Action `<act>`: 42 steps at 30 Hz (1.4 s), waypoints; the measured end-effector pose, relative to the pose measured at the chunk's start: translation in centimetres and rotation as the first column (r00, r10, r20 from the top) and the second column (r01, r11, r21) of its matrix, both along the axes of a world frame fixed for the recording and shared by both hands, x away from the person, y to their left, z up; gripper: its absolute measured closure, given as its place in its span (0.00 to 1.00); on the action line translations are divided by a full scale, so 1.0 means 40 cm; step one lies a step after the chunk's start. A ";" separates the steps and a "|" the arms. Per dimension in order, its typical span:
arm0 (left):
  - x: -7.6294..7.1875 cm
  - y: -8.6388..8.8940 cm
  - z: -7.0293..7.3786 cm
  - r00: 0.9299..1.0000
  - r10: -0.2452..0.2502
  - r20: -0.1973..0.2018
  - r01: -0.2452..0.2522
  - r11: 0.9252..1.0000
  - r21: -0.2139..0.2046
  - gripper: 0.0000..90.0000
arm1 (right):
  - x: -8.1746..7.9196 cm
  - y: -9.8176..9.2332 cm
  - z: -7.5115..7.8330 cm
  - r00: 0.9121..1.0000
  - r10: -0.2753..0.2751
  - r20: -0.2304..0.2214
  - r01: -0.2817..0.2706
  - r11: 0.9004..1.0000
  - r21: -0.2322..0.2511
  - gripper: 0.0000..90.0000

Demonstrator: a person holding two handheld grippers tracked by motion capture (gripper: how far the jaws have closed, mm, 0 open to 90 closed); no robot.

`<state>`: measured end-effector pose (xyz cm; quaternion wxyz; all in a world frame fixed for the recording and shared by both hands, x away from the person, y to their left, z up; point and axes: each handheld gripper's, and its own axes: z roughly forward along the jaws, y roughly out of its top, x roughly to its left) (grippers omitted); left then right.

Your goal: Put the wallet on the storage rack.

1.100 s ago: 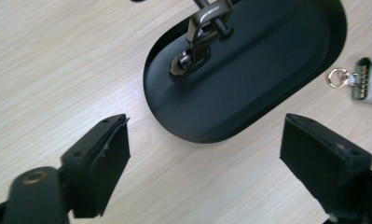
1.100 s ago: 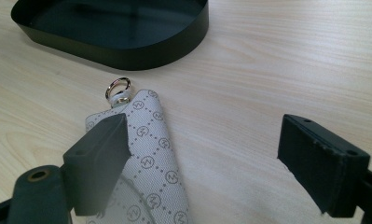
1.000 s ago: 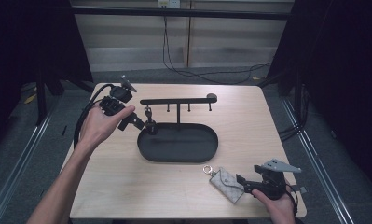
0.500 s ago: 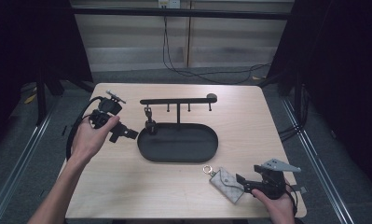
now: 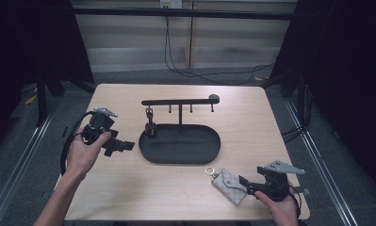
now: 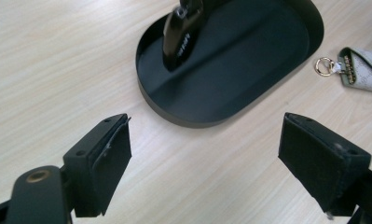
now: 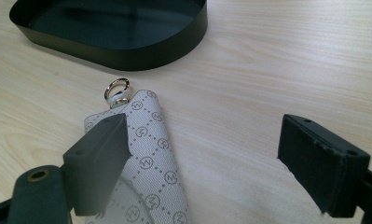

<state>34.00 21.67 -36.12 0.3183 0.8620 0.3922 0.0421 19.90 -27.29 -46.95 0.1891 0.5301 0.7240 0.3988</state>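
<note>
Both grippers held low over the table, jaws spread wide, gripping nothing.

Left gripper (image 5: 114,145) beside the black tray (image 5: 209,155), aimed at the dark fob (image 6: 182,35) standing inside. Right gripper (image 5: 249,182) at the patterned pouch (image 7: 148,158); gold ring (image 7: 116,88) and monogram print plain in right gripper view.

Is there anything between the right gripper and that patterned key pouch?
Nothing visible. The right gripper is open, and the key pouch lies on the table partly under one jaw, between the jaws.
</note>
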 end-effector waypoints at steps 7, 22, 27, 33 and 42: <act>-0.043 0.016 -0.029 0.999 0.027 0.033 -0.026 0.999 -0.038 0.19 | 0.001 -0.001 0.000 1.000 -0.004 0.000 0.004 1.000 0.006 0.18; -0.137 0.058 -0.101 0.998 0.064 0.029 -0.060 0.990 -0.130 0.22 | 0.001 -0.004 0.000 1.000 -0.012 -0.003 0.012 1.000 0.010 0.18; -0.169 0.068 -0.136 0.997 0.063 0.035 -0.057 0.985 -0.163 0.22 | 0.002 -0.004 -0.001 1.000 -0.016 -0.004 0.016 1.000 0.016 0.18; -0.203 0.089 -0.168 0.996 0.086 0.038 -0.077 0.978 -0.195 0.22 | 0.002 -0.005 -0.001 1.000 -0.016 -0.008 0.017 1.000 0.021 0.18; -0.257 0.110 -0.237 0.996 0.081 0.026 -0.075 0.981 -0.179 0.19 | 0.003 -0.009 0.007 0.999 -0.029 -0.019 0.030 0.999 0.026 0.18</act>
